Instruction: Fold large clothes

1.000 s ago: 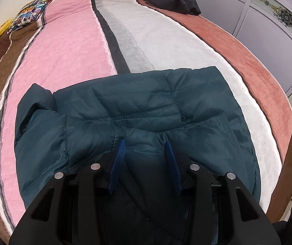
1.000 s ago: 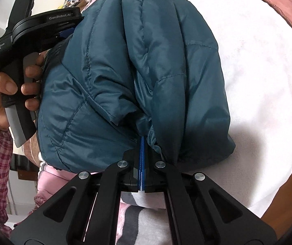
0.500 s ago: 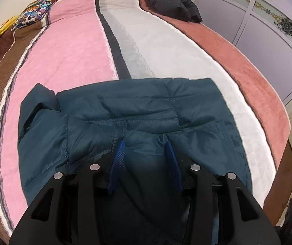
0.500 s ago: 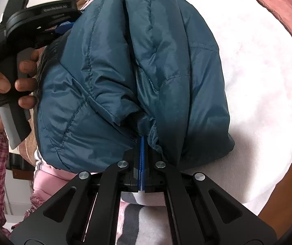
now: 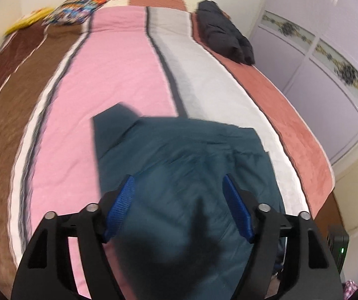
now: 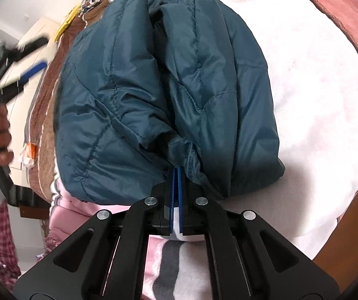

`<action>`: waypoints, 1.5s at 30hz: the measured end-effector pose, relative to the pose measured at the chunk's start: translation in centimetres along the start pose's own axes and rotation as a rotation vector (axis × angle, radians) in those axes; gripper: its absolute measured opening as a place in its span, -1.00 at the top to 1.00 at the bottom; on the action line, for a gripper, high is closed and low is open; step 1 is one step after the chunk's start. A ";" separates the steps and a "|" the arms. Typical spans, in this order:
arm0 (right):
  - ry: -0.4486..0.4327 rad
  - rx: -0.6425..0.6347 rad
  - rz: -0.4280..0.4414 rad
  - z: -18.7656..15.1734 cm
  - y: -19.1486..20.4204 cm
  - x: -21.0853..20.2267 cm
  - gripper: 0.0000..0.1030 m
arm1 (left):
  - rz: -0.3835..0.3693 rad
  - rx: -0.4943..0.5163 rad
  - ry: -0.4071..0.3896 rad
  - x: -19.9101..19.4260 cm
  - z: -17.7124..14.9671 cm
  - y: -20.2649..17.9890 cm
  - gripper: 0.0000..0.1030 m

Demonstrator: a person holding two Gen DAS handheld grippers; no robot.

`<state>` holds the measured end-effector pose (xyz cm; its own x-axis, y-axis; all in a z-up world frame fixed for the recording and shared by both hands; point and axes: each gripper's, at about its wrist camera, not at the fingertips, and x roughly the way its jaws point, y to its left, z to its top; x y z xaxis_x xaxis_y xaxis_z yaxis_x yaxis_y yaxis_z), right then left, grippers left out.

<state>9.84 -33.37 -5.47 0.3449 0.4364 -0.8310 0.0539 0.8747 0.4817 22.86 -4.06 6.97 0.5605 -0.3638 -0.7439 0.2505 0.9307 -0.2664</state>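
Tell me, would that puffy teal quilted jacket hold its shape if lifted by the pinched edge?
Probably not. The teal quilted jacket bunches into soft creases where the right gripper pinches it, so it would likely droop. Its padding looks airy, suggesting it is light for its bulk. The shiny shell may be slippery.

Teal quilted jacket (image 5: 191, 165) on pink/white/brown/rust striped bedspread (image 5: 118, 80); black jacket (image 5: 224, 35); blue-padded black gripper (image 5: 179, 185).

The bedspread (image 5: 118, 75) lies open from ten to one o'clock. A black bundle (image 5: 224, 35) blocks one o'clock, and the jacket (image 5: 191, 175) fills six.
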 end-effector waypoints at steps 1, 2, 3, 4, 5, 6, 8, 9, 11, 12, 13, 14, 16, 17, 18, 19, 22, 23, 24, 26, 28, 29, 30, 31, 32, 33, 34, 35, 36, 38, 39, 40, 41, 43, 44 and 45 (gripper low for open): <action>0.000 0.001 0.005 0.1 -0.2 -0.1 0.94 | -0.002 -0.015 0.005 -0.3 -0.5 0.5 -0.45; -0.001 0.002 0.011 0.1 -0.3 -0.4 0.93 | 0.001 -0.031 0.012 -0.5 -1.1 1.2 -0.45; -0.003 0.004 0.019 0.1 -0.5 -0.7 0.93 | 0.005 -0.050 0.020 -0.7 -1.9 2.0 -0.46; -0.005 0.003 0.023 0.1 -0.5 -0.9 0.92 | 0.005 -0.063 0.029 -0.7 -2.4 2.5 -0.46; -0.007 0.003 0.025 0.0 -0.4 -1.2 0.90 | 0.004 -0.077 0.037 -0.8 -3.0 3.0 -0.46; -0.010 0.002 0.028 0.0 -0.4 -1.4 0.84 | -0.002 -0.097 0.048 -0.9 -3.7 3.5 -0.46; -0.018 -0.003 0.034 0.1 -0.1 -2.0 0.70 | -0.014 -0.120 0.062 -1.1 -4.7 4.3 -0.46; -0.023 -0.007 0.039 0.1 0.1 -2.2 0.60 | -0.018 -0.128 0.068 -1.3 -5.1 4.5 -0.46; -0.034 -0.013 0.043 0.1 0.2 -2.5 0.45 | -0.033 -0.145 0.081 -1.5 -5.9 4.9 -0.47; -0.048 -0.020 0.041 0.2 0.4 -3.0 0.40 | -0.041 -0.150 0.083 -1.6 -6.2 5.0 -0.47; -0.055 -0.024 0.040 0.3 0.5 -3.3 0.38 | -0.052 -0.156 0.085 -1.7 -6.6 5.1 -0.47; -0.065 -0.027 0.036 0.4 0.6 -3.5 0.35 | -0.059 -0.161 0.086 -1.9 -7.1 5.2 -0.47; -0.084 -0.026 0.023 0.8 0.2 -4.2 0.30 | -0.068 -0.172 0.090 -2.1 -7.9 5.5 -0.47; -0.091 -0.022 0.017 0.9 0.1 -4.4 0.27 | -0.068 -0.177 0.094 -2.1 -8.2 5.6 -0.47; -0.097 -0.016 0.011 1.0 -0.1 -4.6 0.25 | -0.066 -0.183 0.099 -2.0 -8.6 5.8 -0.47; -0.100 -0.010 0.007 1.0 -0.3 -4.5 0.25 | -0.065 -0.187 0.104 -2.0 -8.9 5.7 -0.47; -0.102 0.014 0.002 1.0 -0.9 -4.6 0.23 | -0.067 -0.200 0.117 -2.0 -9.8 5.8 -0.47; -0.103 0.021 0.002 0.9 -1.1 -4.6 0.22 | -0.068 -0.202 0.121 -2.0 -10.0 5.8 -0.47; -0.104 0.025 0.002 0.8 -1.1 -4.6 0.19 | -0.068 -0.207 0.126 -2.0 -10.3 5.9 -0.47; -0.107 0.036 0.005 0.6 -1.5 -4.7 0.15 | -0.066 -0.214 0.133 -2.0 -10.7 6.0 -0.47; -0.110 0.048 0.007 0.6 -1.9 -4.8 0.12 | -0.068 -0.222 0.141 -2.0 -11.1 6.1 -0.47; -0.110 0.052 0.006 0.7 -2.0 -4.8 0.11 | -0.071 -0.229 0.145 -2.0 -11.2 6.3 -0.47; -0.111 0.053 0.002 0.9 -2.1 -4.9 0.06 | -0.080 -0.241 0.148 -2.0 -11.3 6.4 -0.47; -0.112 0.053 -0.005 1.0 -2.2 -4.9 0.03 | -0.091 -0.250 0.149 -2.0 -11.3 6.6 -0.47; -0.115 0.053 -0.010 1.3 -2.8 -5.1 -0.02 | -0.102 -0.257 0.150 -2.0 -11.4 6.7 -0.47; -0.118 0.055 -0.014 1.4 -3.1 -5.3 -0.07 | -0.110 -0.263 0.150 -2.0 -11.4 6.7 -0.48; -0.125 0.060 -0.016 1.8 -3.2 -5.3 -0.11 | -0.124 -0.272 0.153 -1.9 -11.3 6.9 -0.48; -0.132 0.065 -0.016 2.1 -3.2 -5.3 -0.18 | -0.130 -0.278 0.155 -1.8 -11.3 6.9 -0.52; -0.142 0.070 -0.016 2.6 -3.3 -5.4 -0.25 | -0.141 -0.287 0.157 -1.6 -11.2 6.9 -0.56; -0.161 0.079 -0.009 3.6 -3.6 -5.6 -0.30 | -0.164 -0.308 0.158 -1.2 -10.9 7.0 -0.57; -0.166 0.083 -0.007 4.2 -3.8 -5.5 -0.34 | -0.178 -0.319 0.159 -0.9 -10.7 7.1 -0.57; -0.171 0.085 -0.002 4.8 -4.0 -5.5 -0.37 | -0.194 -0.331 0.161 -0.6 -10.5 7.3 -0.58; -0.172 0.087 0.006 5.3 -4.2 -5.3 -0.41 | -0.210 -0.346 0.163 -0.1 -10.2 7.5 -0.58; -0.165 0.093 0.000 6.6 -4.7 -4.7 -0.42 | -0.217 -0.360 0.168 0.7 -9.9 7.7 -0.58; -0.156 0.100 0.005 7.4 -5.1 -4.2 -0.42 | -0.220 -0.363 0.173 1.1 -9.7 7.8 -0.58; -0.142 0.106 0.013 7.9 -5.3 -3.7 -0.43 | -0.225 -0.361 0.178 1.4 -9.6 7.7 -0.58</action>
<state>15.71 -41.27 -2.78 0.4750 0.4070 -0.7802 0.1446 0.8385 0.5254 18.04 2.98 -2.04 0.3715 -0.5753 -0.7287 0.0416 0.7944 -0.6060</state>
